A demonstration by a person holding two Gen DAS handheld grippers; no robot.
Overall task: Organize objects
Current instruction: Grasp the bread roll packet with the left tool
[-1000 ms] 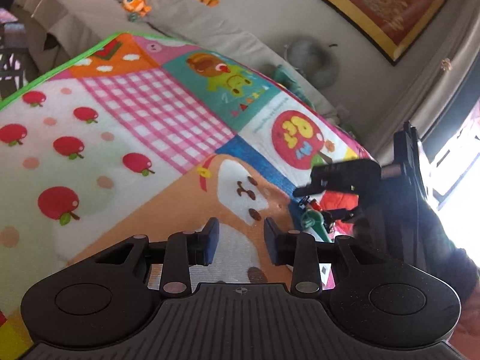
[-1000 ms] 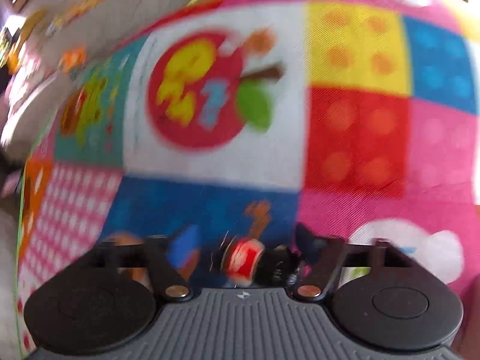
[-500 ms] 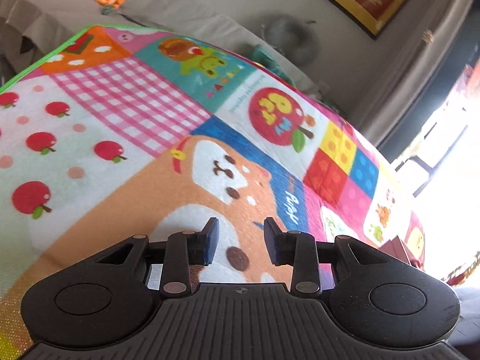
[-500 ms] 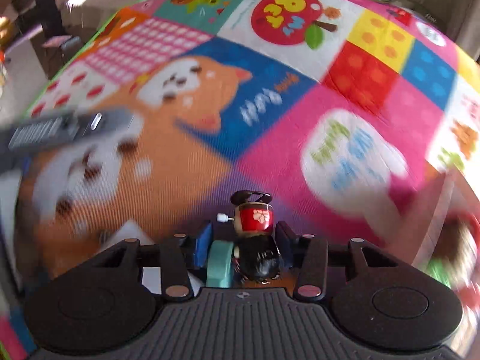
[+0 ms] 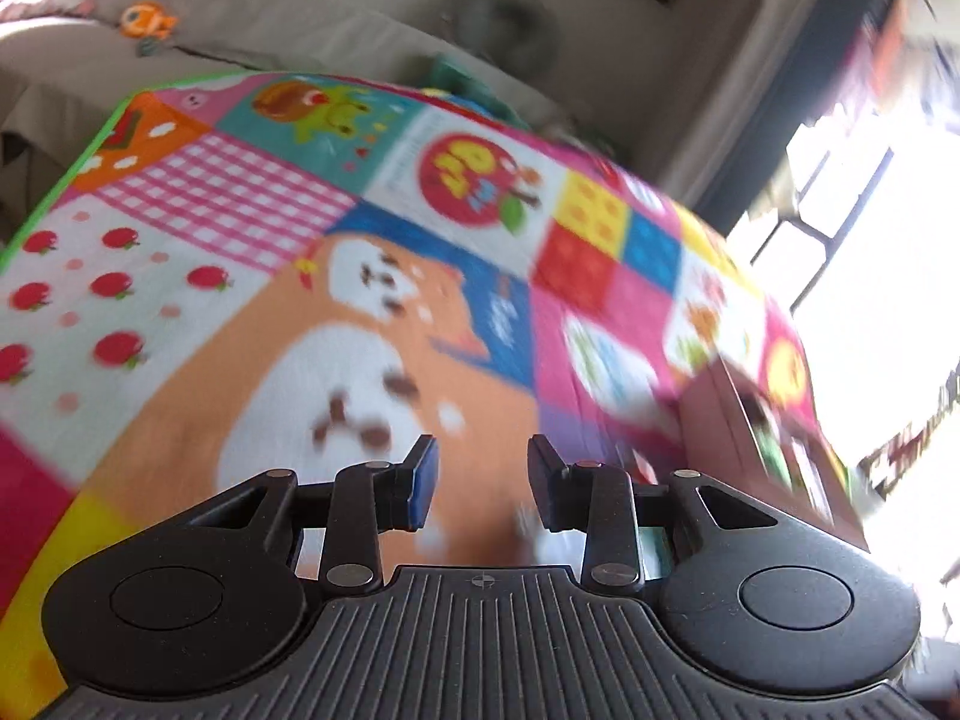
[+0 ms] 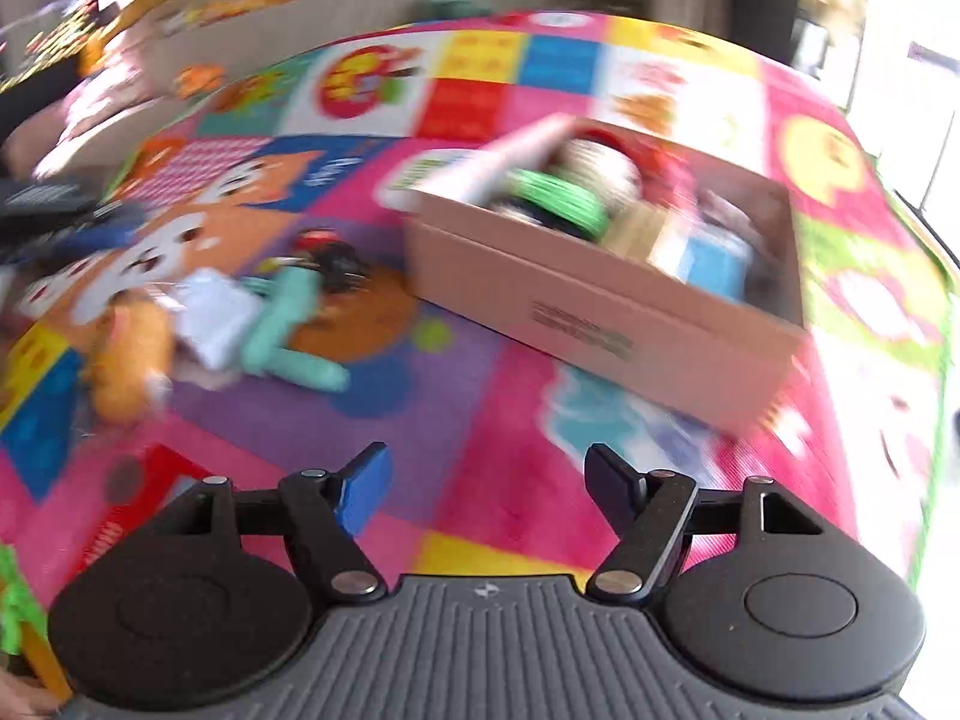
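Note:
My right gripper [image 6: 489, 480] hovers over the colourful play mat [image 6: 480, 420], its jaws opening with nothing between them. Ahead on the left lie a small red-and-black doll [image 6: 327, 252], a teal toy [image 6: 288, 330], a white piece [image 6: 216, 315] and an orange plush [image 6: 129, 354], all blurred. A cardboard box [image 6: 600, 306] stands ahead on the right, holding several things, among them a green ring [image 6: 555, 198]. My left gripper [image 5: 480, 474] is above the mat's dog picture [image 5: 360, 330], jaws drawn in to a narrow gap and empty. The box [image 5: 744, 438] shows at its right.
A grey sofa [image 5: 240, 30] with small plush toys runs along the mat's far side. A bright window [image 5: 870, 210] is at the right. A dark blurred device [image 6: 48, 204] sits at the left edge of the right wrist view.
The doll and teal toy that sat between my right jaws now lie on the mat. The right gripper has pulled back and widened. The left view swung, bringing the box in.

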